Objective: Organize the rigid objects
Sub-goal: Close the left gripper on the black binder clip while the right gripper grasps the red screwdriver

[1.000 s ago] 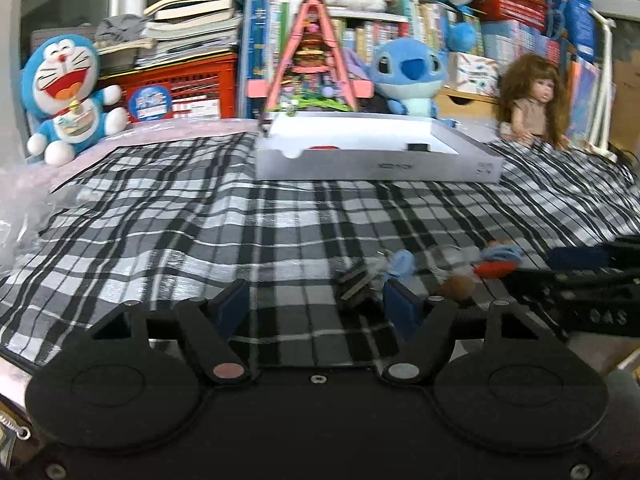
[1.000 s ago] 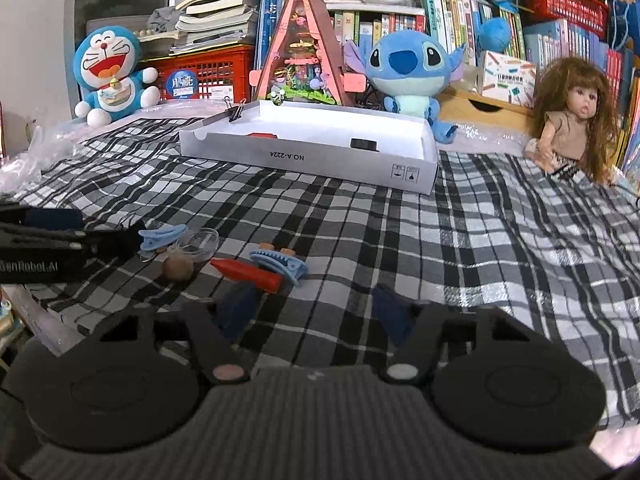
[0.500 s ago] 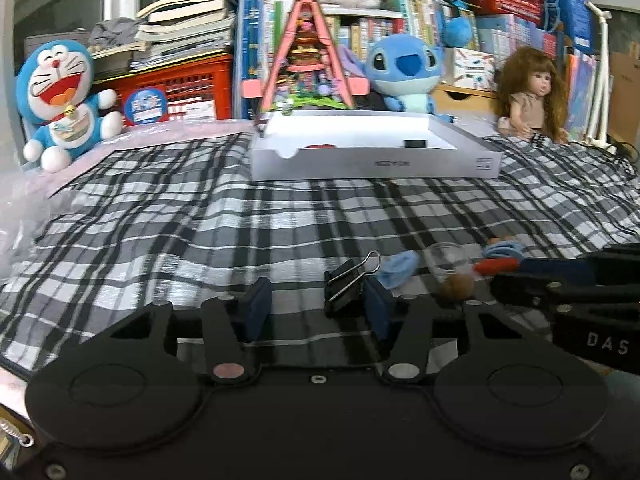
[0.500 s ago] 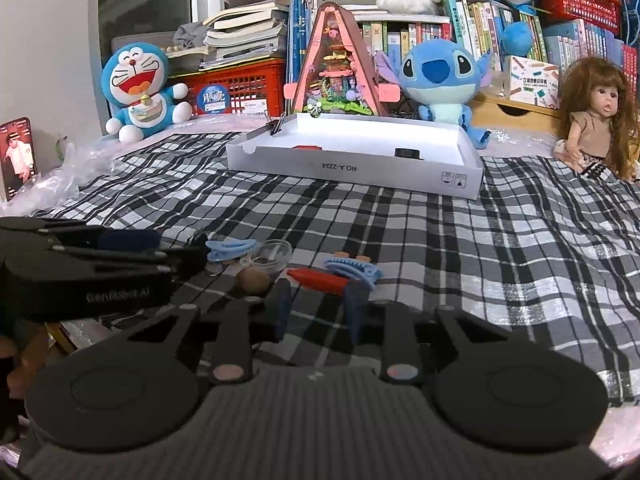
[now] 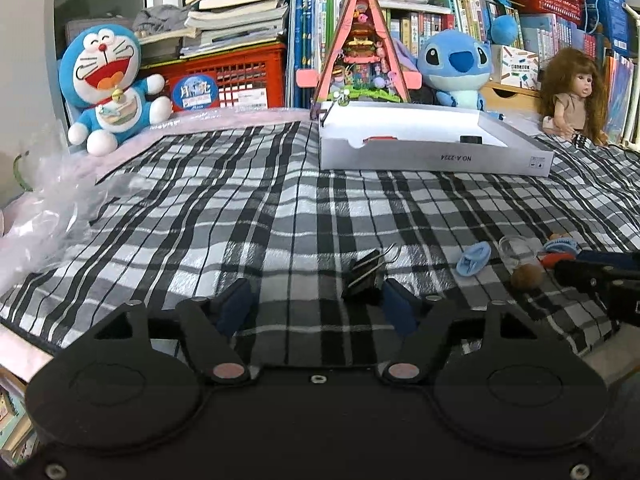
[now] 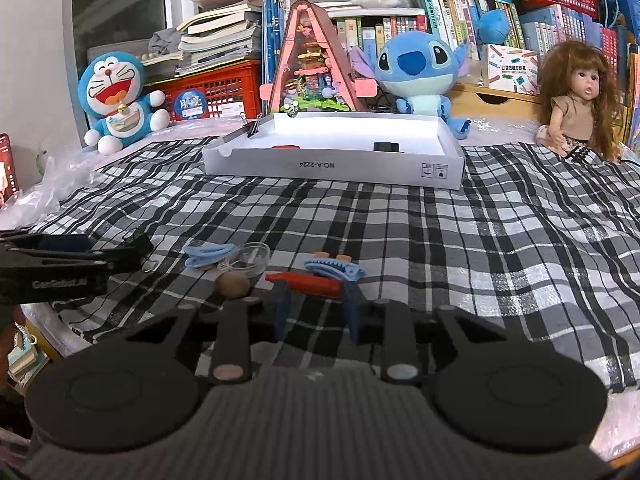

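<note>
Both tongs spread: left tongs beside binder clip, right tongs straddle red crayon; centre before squeezing.

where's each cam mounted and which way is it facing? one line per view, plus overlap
Left wrist: behind the left gripper, low over the plaid cloth, facing the white box; own open fingers beside the binder clip.
Right wrist: behind the right gripper, same heading; fingers flank the red piece, left gripper at left.
Shared: box, blue clips, wooden ball.
</note>
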A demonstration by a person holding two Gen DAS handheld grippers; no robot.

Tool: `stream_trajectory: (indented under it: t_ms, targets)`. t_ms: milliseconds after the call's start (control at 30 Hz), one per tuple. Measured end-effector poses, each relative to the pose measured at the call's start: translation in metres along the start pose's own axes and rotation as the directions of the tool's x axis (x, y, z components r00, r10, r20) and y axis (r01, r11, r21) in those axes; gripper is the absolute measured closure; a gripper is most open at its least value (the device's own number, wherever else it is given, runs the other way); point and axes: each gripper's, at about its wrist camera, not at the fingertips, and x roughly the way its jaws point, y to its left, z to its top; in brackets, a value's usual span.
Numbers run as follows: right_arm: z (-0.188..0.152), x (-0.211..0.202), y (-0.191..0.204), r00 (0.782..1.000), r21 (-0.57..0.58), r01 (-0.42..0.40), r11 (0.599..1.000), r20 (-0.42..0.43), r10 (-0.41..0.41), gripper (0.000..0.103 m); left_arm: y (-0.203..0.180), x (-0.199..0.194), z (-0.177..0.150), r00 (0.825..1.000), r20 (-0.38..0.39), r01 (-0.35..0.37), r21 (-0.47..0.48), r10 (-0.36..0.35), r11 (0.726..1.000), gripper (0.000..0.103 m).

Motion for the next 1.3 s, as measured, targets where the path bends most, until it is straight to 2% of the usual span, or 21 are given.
stream_trajectory:
  t_ms: [133, 200, 333, 433, 600, 900, 1000, 1067, 1100, 1133, 1167, 1200, 1300]
  targets:
    - [-0.001, 0.000, 0.000, 1.000, 0.000, 0.006, 1.000, 0.002, -0.006, 0.060, 0.007, -0.003, -0.003, 0.999, 0.003, -0.036, -0.004, 0.036, 0.999, 0.031]
    - [-0.001, 0.001, 0.000, 1.000, 0.001, 0.009, 1.000, 0.004, -0.009, 0.053, 0.011, -0.003, -0.003, 0.997, 0.003, -0.073, -0.012, 0.073, 0.997, 0.031]
    - [-0.001, 0.001, 0.001, 1.000, 0.005, 0.013, 1.000, 0.005, -0.013, 0.051, 0.021, 0.000, -0.001, 0.994, -0.006, -0.106, -0.065, 0.106, 0.992, 0.030]
    - [-0.001, 0.001, 0.001, 1.000, 0.007, 0.016, 1.000, 0.006, -0.016, 0.049, 0.021, 0.001, 0.001, 0.991, 0.003, -0.133, -0.067, 0.134, 0.989, 0.030]
    - [-0.001, 0.002, 0.003, 1.000, 0.018, 0.024, 1.000, 0.013, -0.024, 0.044, 0.009, -0.003, -0.001, 0.998, 0.029, -0.063, -0.043, 0.064, 0.997, 0.030]
    - [-0.001, 0.007, 0.010, 0.998, 0.057, 0.050, 0.997, 0.030, -0.052, 0.038, -0.010, 0.005, 0.002, 0.998, 0.046, -0.029, -0.053, 0.031, 0.998, 0.029]
    - [0.000, 0.009, 0.013, 0.997, 0.068, 0.067, 0.995, 0.039, -0.070, 0.038, -0.011, 0.010, 0.003, 0.998, 0.045, -0.040, -0.079, 0.044, 0.996, 0.037]
    - [-0.001, 0.010, 0.015, 0.995, 0.073, 0.081, 0.994, 0.046, -0.084, 0.038, -0.010, 0.012, 0.004, 0.997, 0.055, -0.049, -0.090, 0.054, 0.995, 0.058]
    - [-0.002, 0.010, 0.016, 0.995, 0.073, 0.086, 0.994, 0.051, -0.090, 0.038, -0.010, 0.013, 0.004, 0.997, 0.059, -0.050, -0.088, 0.055, 0.995, 0.063]
    - [-0.003, 0.010, 0.018, 0.994, 0.072, 0.090, 0.993, 0.055, -0.094, 0.038, -0.010, 0.013, 0.005, 0.997, 0.060, -0.048, -0.086, 0.054, 0.995, 0.073]
    - [-0.003, 0.010, 0.019, 0.994, 0.070, 0.094, 0.993, 0.057, -0.098, 0.042, -0.010, 0.012, 0.005, 0.997, 0.061, -0.048, -0.091, 0.053, 0.995, 0.073]
    - [-0.004, 0.010, 0.021, 0.993, 0.067, 0.096, 0.993, 0.061, -0.100, 0.053, -0.009, 0.012, 0.006, 0.997, 0.062, -0.045, -0.098, 0.051, 0.994, 0.073]
    - [-0.005, 0.009, 0.022, 0.993, 0.070, 0.090, 0.994, 0.069, -0.094, 0.054, -0.007, 0.011, 0.007, 0.997, 0.061, -0.035, -0.116, 0.043, 0.993, 0.073]
